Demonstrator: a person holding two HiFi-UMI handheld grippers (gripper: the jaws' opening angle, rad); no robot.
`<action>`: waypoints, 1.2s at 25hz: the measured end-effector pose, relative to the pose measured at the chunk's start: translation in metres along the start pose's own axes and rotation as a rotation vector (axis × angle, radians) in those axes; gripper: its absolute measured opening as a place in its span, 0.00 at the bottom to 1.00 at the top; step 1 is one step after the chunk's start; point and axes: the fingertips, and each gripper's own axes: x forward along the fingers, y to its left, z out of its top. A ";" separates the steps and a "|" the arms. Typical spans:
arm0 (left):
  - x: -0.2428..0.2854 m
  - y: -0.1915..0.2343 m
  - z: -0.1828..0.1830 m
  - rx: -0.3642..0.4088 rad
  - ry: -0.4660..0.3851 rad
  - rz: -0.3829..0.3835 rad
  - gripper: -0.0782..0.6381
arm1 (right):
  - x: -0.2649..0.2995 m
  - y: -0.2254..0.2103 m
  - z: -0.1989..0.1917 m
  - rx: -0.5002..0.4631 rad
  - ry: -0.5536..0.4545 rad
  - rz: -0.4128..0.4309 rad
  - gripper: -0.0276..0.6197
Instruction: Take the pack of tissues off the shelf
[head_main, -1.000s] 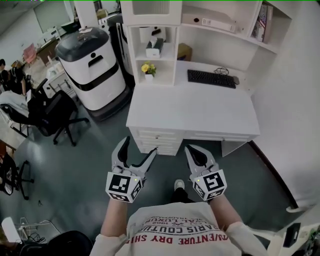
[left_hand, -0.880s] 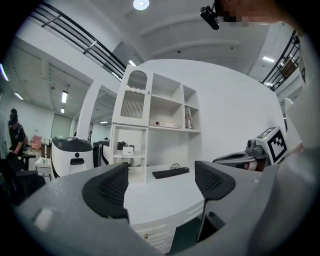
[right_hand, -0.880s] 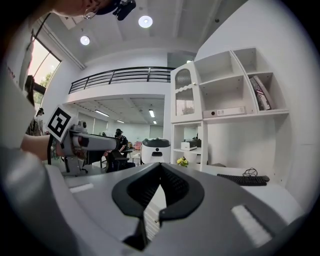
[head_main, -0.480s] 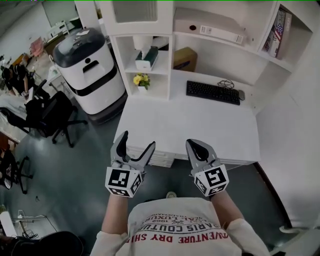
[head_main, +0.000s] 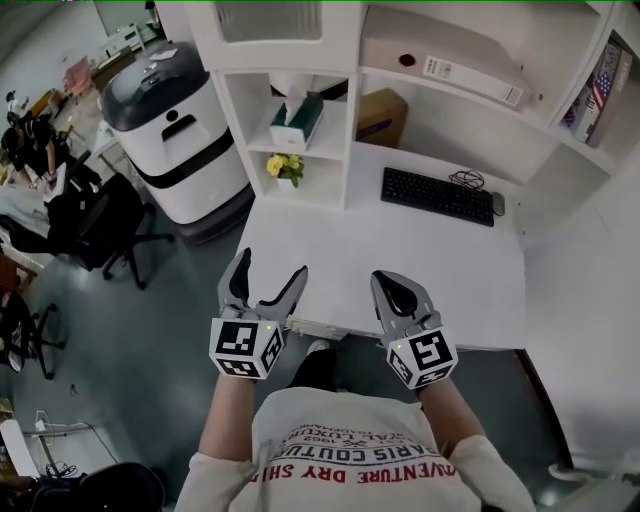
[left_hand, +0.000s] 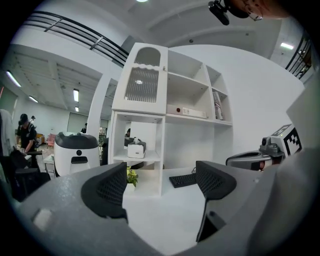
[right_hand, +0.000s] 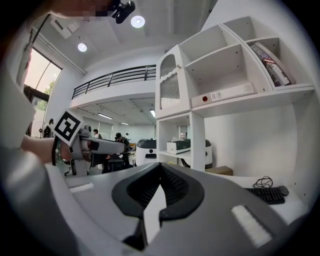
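Observation:
The pack of tissues (head_main: 297, 120) is a white and dark green box with a tissue sticking out. It sits in the middle compartment of the white shelf unit (head_main: 340, 150), at the desk's back left. It also shows in the left gripper view as the tissue box (left_hand: 135, 148) and in the right gripper view as the tissue box (right_hand: 178, 146). My left gripper (head_main: 270, 268) is open and empty over the desk's front edge, far short of the shelf. My right gripper (head_main: 386, 287) is shut on nothing beside it. The left gripper (left_hand: 160, 185) points at the shelf.
The white desk (head_main: 400, 260) carries a black keyboard (head_main: 437, 196) with a cable. Yellow flowers (head_main: 282, 167) stand in the compartment below the tissues, with a cardboard box (head_main: 380, 115) to the right. A large white and grey machine (head_main: 170, 120) and an office chair (head_main: 90, 220) stand at the left.
The person has stepped up to the desk, so the shelf and tissues are closer. Both grippers now hang over the desk's front edge. Neither gripper's jaws have visibly changed.

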 end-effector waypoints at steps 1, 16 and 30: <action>0.009 0.006 0.002 0.001 -0.001 -0.003 0.72 | 0.008 -0.004 0.001 -0.001 0.002 -0.004 0.05; 0.159 0.094 0.018 0.032 0.044 -0.093 0.73 | 0.144 -0.049 0.021 -0.017 0.019 -0.081 0.05; 0.271 0.123 0.020 0.031 0.072 -0.067 0.82 | 0.201 -0.093 0.022 -0.020 0.039 -0.181 0.04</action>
